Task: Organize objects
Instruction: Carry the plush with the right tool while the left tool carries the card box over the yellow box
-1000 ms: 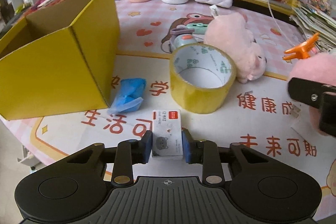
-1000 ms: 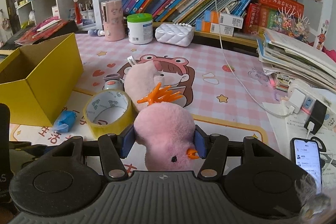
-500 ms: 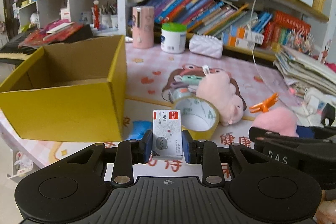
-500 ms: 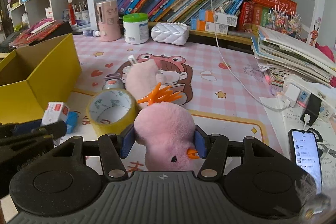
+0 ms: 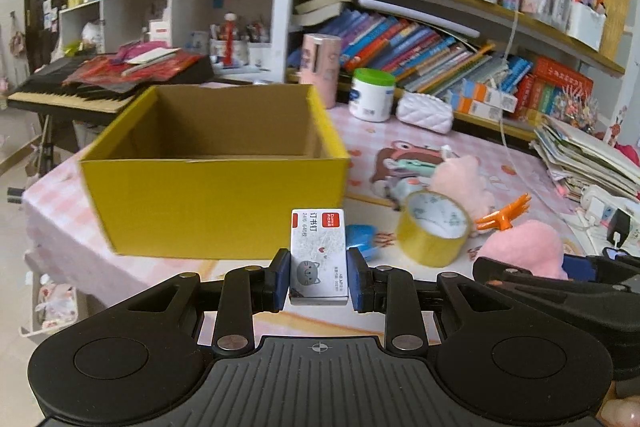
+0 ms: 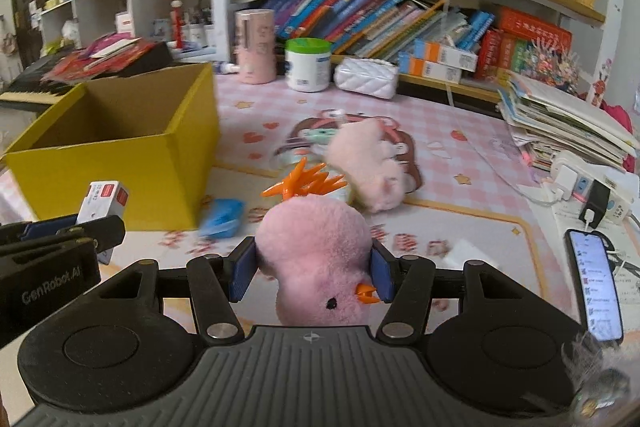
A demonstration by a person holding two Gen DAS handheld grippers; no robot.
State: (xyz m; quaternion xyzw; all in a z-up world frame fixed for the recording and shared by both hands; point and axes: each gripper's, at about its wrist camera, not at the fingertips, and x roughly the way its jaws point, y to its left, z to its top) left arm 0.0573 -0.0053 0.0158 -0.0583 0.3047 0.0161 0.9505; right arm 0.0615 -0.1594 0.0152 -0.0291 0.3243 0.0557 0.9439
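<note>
Left gripper (image 5: 319,281): a small white rectangular staple box with a red label and a grey cat print (image 5: 319,257) is clamped upright between the blue-padded fingers (image 5: 281,279), held clear of the counter (image 5: 516,163) in front of the box's near wall.

Right gripper (image 6: 313,275): a round pink plush chick with an orange beak and an orange spiky crest (image 6: 316,251) is squeezed between the fingers (image 6: 242,273), also off the counter.

Blue crumpled wrapper (image 5: 360,237): laid on the counter just beside the box's near right corner.

Roll of yellow packing tape (image 5: 434,229): laid flat, near the wrapper (hole facing up).

Pale pink plush animal (image 6: 370,163): lying on its side behind the tape roll, on the cartoon-printed pink checked cover.

Open yellow cardboard box with a brown interior (image 5: 212,179): set at the counter's left edge; nothing is seen inside.

White tub with a green lid (image 5: 372,95), tall pink cylinder (image 5: 320,67), white quilted pouch (image 5: 426,111): lined along the counter's far edge.

Bookshelves (image 6: 400,3): packed with books, behind the counter.
</note>
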